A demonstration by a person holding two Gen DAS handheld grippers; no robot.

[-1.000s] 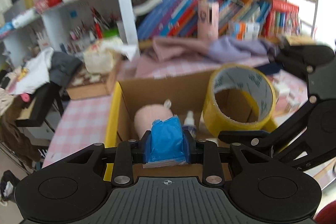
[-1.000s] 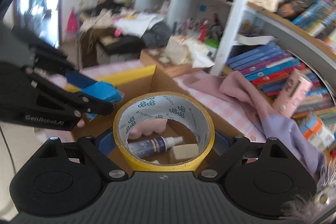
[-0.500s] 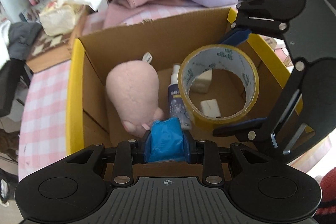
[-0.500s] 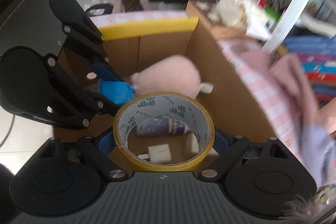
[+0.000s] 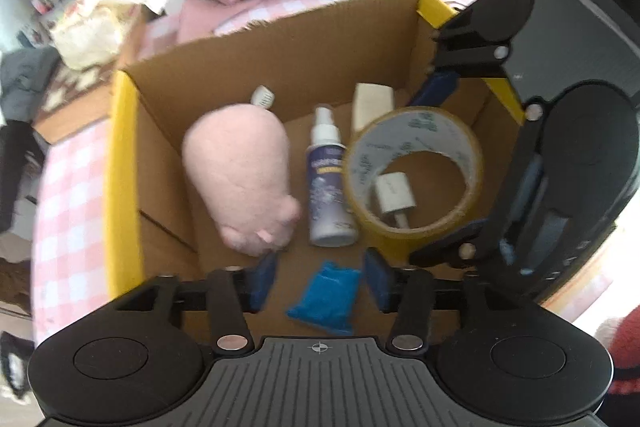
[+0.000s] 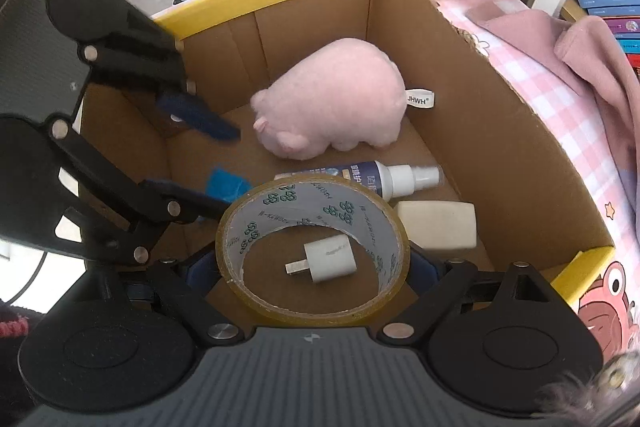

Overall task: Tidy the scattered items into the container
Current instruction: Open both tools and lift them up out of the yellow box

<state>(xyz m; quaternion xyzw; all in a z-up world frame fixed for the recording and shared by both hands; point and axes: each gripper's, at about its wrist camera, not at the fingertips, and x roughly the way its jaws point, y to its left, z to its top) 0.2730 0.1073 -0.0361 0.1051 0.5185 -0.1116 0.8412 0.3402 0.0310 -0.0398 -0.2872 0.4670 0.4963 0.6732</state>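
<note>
Inside the cardboard box [image 6: 500, 131], the right gripper [image 6: 312, 267] clasped the tape roll [image 6: 314, 251], stiff and light, across its rim. The left gripper [image 5: 318, 281] was opening, the soft blue packet [image 5: 326, 293] apparently dropped loose beside the roll.

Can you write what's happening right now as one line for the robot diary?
left gripper: opening, blue packet dropped free | right gripper: holding tape roll over cardboard box

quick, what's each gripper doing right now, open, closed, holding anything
Left gripper: opening, blue packet between the jaws, released.
Right gripper: closed on tape roll.
</note>
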